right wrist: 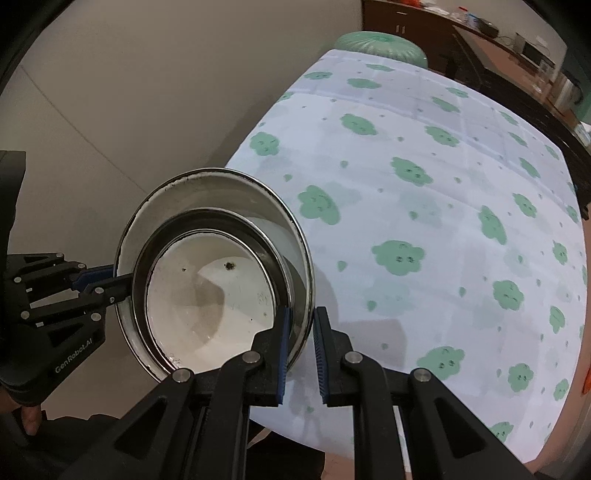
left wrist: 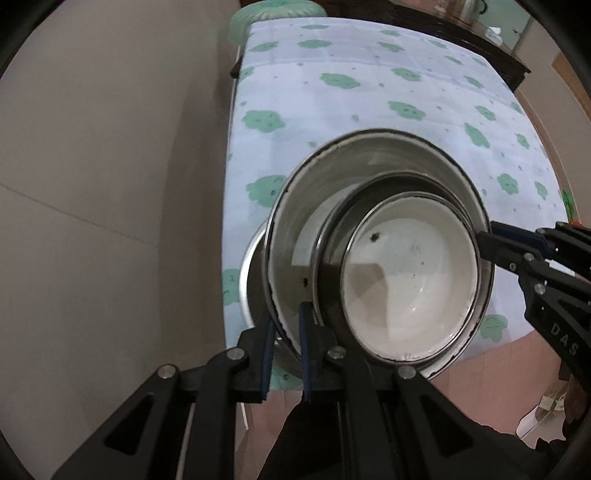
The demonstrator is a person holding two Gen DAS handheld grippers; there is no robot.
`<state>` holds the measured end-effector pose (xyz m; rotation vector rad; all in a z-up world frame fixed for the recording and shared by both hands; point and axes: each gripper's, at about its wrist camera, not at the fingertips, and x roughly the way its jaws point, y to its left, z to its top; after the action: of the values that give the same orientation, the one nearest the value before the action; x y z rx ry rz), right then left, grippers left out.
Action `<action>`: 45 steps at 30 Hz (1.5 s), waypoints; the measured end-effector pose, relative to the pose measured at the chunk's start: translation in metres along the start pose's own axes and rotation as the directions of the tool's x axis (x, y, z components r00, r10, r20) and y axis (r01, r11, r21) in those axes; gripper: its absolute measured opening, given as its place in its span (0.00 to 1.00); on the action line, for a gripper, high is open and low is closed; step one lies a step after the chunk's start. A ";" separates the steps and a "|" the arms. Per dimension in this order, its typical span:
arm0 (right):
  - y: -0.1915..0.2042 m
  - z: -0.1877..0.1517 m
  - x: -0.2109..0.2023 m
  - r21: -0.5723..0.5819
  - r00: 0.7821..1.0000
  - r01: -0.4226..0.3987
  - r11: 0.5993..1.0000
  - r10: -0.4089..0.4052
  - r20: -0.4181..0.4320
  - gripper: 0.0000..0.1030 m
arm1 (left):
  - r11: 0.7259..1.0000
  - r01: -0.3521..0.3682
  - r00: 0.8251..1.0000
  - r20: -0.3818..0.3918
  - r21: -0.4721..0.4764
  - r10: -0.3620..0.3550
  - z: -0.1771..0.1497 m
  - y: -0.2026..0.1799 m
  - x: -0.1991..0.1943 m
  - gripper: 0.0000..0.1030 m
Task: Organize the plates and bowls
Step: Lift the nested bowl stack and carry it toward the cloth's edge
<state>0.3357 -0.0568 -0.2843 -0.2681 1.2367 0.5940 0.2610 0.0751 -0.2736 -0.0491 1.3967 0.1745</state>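
A stack of nested bowls hangs tilted over the table's near left corner. The large outer steel bowl (left wrist: 332, 173) (right wrist: 229, 192) holds a darker metal bowl (left wrist: 334, 258) (right wrist: 207, 221), which holds a white enamel bowl (left wrist: 410, 280) (right wrist: 207, 295). My left gripper (left wrist: 286, 332) (right wrist: 114, 278) is shut on the outer bowl's near rim. My right gripper (right wrist: 301, 328) (left wrist: 484, 245) straddles the stack's opposite rim, jaws a little apart. Another steel bowl (left wrist: 253, 280) shows under the stack at left.
The table (right wrist: 424, 221) wears a pale blue cloth with green cloud prints. A green stool (left wrist: 273, 14) stands at its far end. Dark wooden furniture (right wrist: 498, 48) with small items runs along the far side. A beige wall is on the left.
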 end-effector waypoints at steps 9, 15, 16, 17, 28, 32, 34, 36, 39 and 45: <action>0.018 0.006 0.022 -0.034 0.999 -0.020 0.999 0.019 -0.049 0.14 | 0.999 -0.002 0.999 -0.038 -0.035 0.000 -0.006 0.017 0.014 0.08; 0.023 0.009 0.032 -0.048 0.997 -0.022 0.999 0.019 -0.077 0.14 | 0.999 0.001 0.998 -0.060 -0.046 -0.004 -0.008 0.021 0.023 0.08; 0.023 0.010 0.033 -0.050 0.997 -0.022 0.999 0.018 -0.080 0.14 | 0.999 0.001 0.998 -0.064 -0.048 -0.004 -0.008 0.022 0.024 0.08; 0.023 0.010 0.035 -0.051 0.996 -0.023 0.998 0.018 -0.084 0.14 | 0.999 0.001 0.998 -0.066 -0.049 -0.004 -0.008 0.022 0.026 0.08; 0.023 0.011 0.043 -0.068 0.993 -0.022 0.997 0.015 -0.115 0.14 | 0.999 0.007 0.994 -0.110 -0.053 -0.013 -0.010 0.018 0.042 0.08; 0.023 0.011 0.047 -0.073 0.992 -0.026 0.997 0.017 -0.125 0.14 | 0.998 -0.001 0.993 -0.117 -0.058 -0.006 -0.010 0.017 0.044 0.08; 0.023 0.011 0.049 -0.079 0.991 -0.027 0.997 0.017 -0.131 0.14 | 0.998 -0.003 0.992 -0.124 -0.060 -0.004 -0.010 0.017 0.045 0.08; 0.024 0.011 0.053 -0.084 0.990 -0.028 0.996 0.016 -0.138 0.14 | 0.998 -0.001 0.991 -0.130 -0.064 -0.007 -0.011 0.018 0.047 0.08; 0.024 0.011 0.055 -0.090 0.990 -0.029 0.996 0.016 -0.142 0.14 | 0.998 -0.004 0.992 -0.127 -0.065 -0.004 -0.010 0.018 0.047 0.08; 0.024 0.012 0.055 -0.098 0.989 -0.037 0.994 0.023 -0.146 0.14 | 0.998 0.000 0.991 -0.131 -0.069 -0.009 -0.009 0.019 0.047 0.08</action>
<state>0.3425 -0.0158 -0.3288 -0.3832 1.3542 0.6731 0.2567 0.0972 -0.3205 -0.1231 1.5210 0.2190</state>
